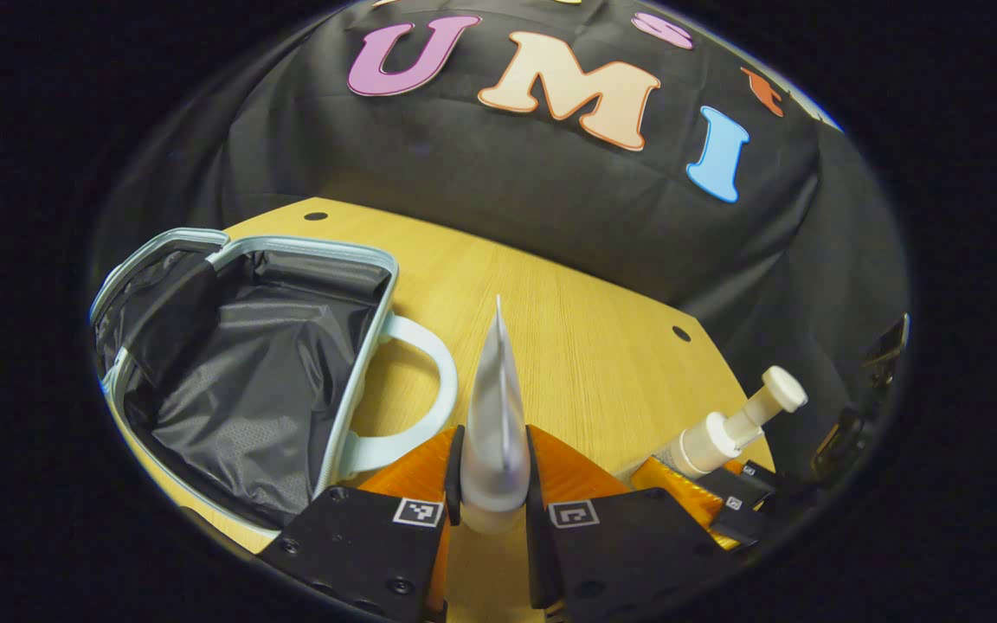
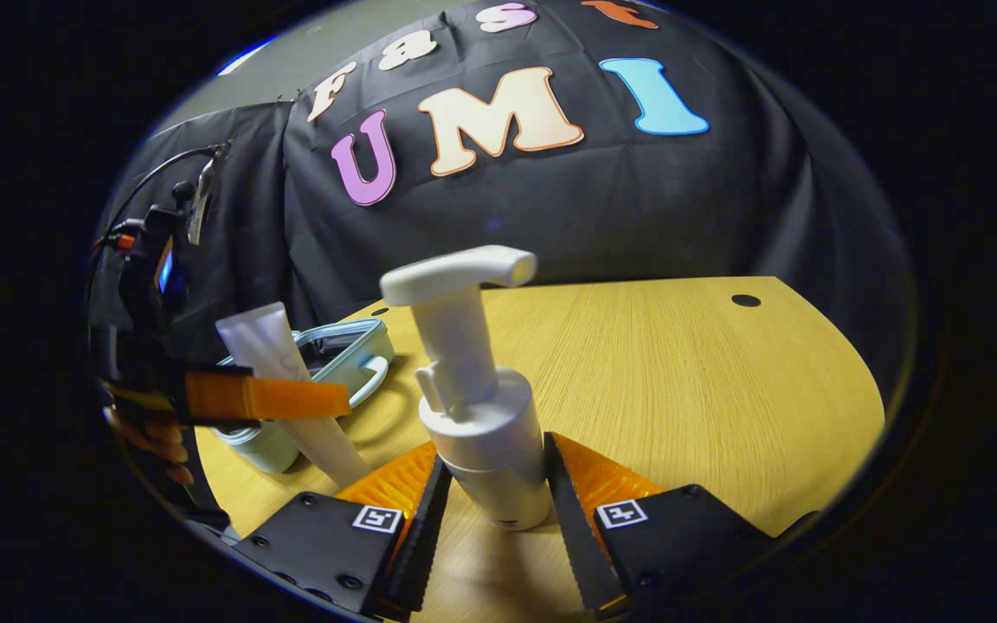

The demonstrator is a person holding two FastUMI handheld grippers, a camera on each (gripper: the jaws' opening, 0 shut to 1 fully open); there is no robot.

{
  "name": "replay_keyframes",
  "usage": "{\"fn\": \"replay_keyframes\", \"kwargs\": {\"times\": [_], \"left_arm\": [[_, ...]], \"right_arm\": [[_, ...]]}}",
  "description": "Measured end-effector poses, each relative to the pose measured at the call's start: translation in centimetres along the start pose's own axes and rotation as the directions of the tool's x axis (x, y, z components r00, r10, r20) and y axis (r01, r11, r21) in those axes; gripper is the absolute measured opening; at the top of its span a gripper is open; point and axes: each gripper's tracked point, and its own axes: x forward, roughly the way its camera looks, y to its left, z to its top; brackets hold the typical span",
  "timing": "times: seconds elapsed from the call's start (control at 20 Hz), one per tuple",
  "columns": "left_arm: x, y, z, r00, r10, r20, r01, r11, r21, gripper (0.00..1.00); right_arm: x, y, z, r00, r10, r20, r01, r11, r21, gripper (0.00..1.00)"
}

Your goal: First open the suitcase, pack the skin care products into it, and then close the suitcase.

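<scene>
1. Pale plastic tube (image 1: 493, 415) stands pinched between the fingers of the left gripper (image 1: 493, 484), crimped end up, long axis pointing away along the fingers.
2. White pump bottle (image 2: 479, 389) stands upright between the right gripper (image 2: 490, 510) fingers; both appear to press its sides, though contact is hard to confirm.
3. Open suitcase (image 1: 239, 381) lies just left of the tube in the left gripper view, its dark lining bare and its handle (image 1: 416, 381) toward the gripper.
4. My judgement: the left gripper is nearer, so the tube swings left over the rim first.
</scene>
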Motion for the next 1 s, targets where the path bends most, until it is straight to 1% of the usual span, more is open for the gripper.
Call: {"fn": "replay_keyframes", "kwargs": {"times": [0.1,0.15,0.2,0.3,0.4,0.45,0.5,0.55,0.6,0.65,0.7,0.8,0.85,0.95,1.0], "left_arm": [[-1.5,-0.5,1.5,0.999,-0.032,-0.009,0.032,0.999,-0.005,0.30],[-2.5,-0.7,2.1,0.999,-0.048,-0.026,0.048,0.999,-0.003,0.27],[-3.6,-0.8,3.2,0.997,-0.065,-0.031,0.065,0.998,-0.001,0.31],[-6.0,0.2,5.7,0.996,-0.081,-0.034,0.081,0.997,0.005,0.30],[-7.9,2.7,7.8,0.997,-0.064,-0.045,0.065,0.998,0.011,0.30],[-8.5,4.5,8.6,0.997,-0.042,-0.057,0.043,0.999,0.016,0.32],[-9.0,6.4,9.1,0.996,-0.017,-0.084,0.020,0.999,0.027,0.32],[-9.3,8.4,9.2,0.994,0.007,-0.111,-0.003,0.999,0.038,0.29],[-9.5,10.3,9.1,0.989,0.028,-0.147,-0.022,0.999,0.047,0.30],[-9.6,11.8,8.8,0.982,0.037,-0.184,-0.027,0.998,0.053,0.30],[-9.5,13.2,8.5,0.974,0.041,-0.223,-0.029,0.998,0.058,0.30],[-8.8,15.8,7.1,0.949,0.037,-0.314,-0.012,0.997,0.081,0.30],[-8.3,17.1,6.3,0.932,0.037,-0.362,-0.003,0.995,0.096,0.30],[-7.3,19.1,4.5,0.890,0.032,-0.455,0.020,0.994,0.109,0.30],[-6.9,19.9,3.6,0.863,0.024,-0.504,0.031,0.994,0.100,0.30]], "right_arm": [[0.0,-0.2,0.1,1.000,-0.005,-0.008,0.005,1.000,0.003,0.63],[-0.1,-0.4,0.2,1.000,-0.010,-0.018,0.010,1.000,0.009,0.62],[-0.4,-0.5,0.5,1.000,-0.015,-0.023,0.015,1.000,0.012,0.60],[-1.1,-0.5,1.4,0.999,-0.022,-0.028,0.023,1.000,0.011,0.61],[-2.1,-0.1,2.4,0.999,-0.020,-0.036,0.022,0.999,0.030,0.60],[-2.7,0.4,3.1,0.999,-0.017,-0.040,0.019,0.999,0.043,0.60],[-3.3,0.9,4.0,0.999,-0.014,-0.041,0.016,0.999,0.049,0.60],[-3.9,1.4,4.6,0.999,-0.014,-0.039,0.017,0.998,0.052,0.60],[-4.6,2.3,5.3,0.999,-0.011,-0.038,0.013,0.998,0.059,0.60],[-5.2,3.3,5.9,0.999,-0.005,-0.039,0.007,0.998,0.070,0.60],[-5.7,4.4,6.4,0.999,0.002,-0.041,0.002,0.996,0.086,0.60],[-6.2,6.9,7.6,0.999,0.005,-0.043,-0.001,0.994,0.113,0.60],[-6.3,8.3,7.8,0.999,0.004,-0.047,0.002,0.993,0.121,0.58],[-6.1,11.4,8.1,0.998,0.001,-0.065,0.008,0.990,0.139,0.60],[-5.7,13.2,8.2,0.997,0.002,-0.073,0.008,0.990,0.144,0.60]]}}
